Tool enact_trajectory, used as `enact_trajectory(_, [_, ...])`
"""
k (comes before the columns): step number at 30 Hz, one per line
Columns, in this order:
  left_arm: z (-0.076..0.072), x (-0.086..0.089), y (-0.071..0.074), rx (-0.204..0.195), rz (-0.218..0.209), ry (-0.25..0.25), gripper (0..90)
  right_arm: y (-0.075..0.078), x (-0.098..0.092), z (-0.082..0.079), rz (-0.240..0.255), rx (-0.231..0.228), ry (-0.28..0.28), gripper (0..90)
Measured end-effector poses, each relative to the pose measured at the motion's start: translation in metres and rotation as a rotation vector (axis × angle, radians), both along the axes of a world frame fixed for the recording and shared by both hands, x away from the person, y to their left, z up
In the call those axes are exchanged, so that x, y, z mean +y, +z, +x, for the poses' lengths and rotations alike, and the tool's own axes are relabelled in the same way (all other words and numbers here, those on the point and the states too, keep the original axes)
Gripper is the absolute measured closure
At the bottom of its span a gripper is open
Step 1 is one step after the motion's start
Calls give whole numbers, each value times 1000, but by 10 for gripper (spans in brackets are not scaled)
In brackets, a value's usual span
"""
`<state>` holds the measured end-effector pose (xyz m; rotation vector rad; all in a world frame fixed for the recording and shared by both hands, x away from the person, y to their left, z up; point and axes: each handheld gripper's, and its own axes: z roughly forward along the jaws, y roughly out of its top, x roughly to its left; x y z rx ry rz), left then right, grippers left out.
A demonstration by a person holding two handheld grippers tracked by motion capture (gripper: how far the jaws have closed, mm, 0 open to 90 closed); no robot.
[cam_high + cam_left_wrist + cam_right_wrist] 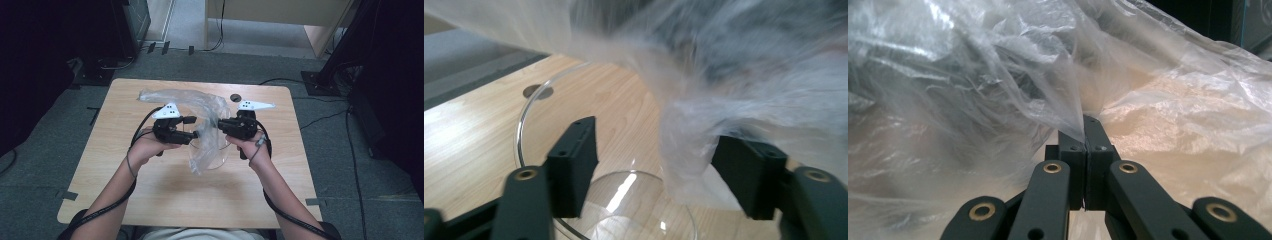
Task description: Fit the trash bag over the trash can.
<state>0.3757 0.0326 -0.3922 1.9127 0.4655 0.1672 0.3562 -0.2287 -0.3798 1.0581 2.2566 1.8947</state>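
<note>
Your right gripper, center-bottom of the right gripper view, is clenched tight on a pinch of the plastic bag, film fanning to upper left & right. Your left gripper has jaws apart: a bunched fold of bag hangs between them, against the right-hand jaw, left jaw clear of it. Under them a glass bowl, rim curving to upper left. In the high view both grippers sit mid-frame w/ bag draped between, over the wooden table.
</note>
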Motion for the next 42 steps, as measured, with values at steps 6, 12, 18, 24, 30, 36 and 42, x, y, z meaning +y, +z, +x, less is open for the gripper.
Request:
enact_trajectory(6, [-7, 4, 5, 12, -48, -34, 414, -6, -2, 3, -9, 36, 0, 834])
enact_trajectory(12, [-7, 1, 4, 4, -9, -33, 677, -8, -3, 5, -19, 30, 3, 650])
enact_trajectory(18, [-8, 6, 6, 25, -4, -38, 852, -1, -12, 8, -51, 5, -6, 470])
enact_trajectory(24, [-10, 8, 9, 22, 16, -65, 877, 10, -30, 10, -87, -67, -68, 646])
enact_trajectory(30, [-13, 6, 13, 19, 17, -88, 876, 4, -28, 24, -170, -131, -161, 697])
enact_trajectory(36, [-15, 5, 14, 24, 13, -107, 875, -4, -12, 26, -314, -221, -128, 774])
enact_trajectory(42, [-18, 5, 17, 18, 6, -126, 875, -9, 1, 27, -315, -80, -6, 823])
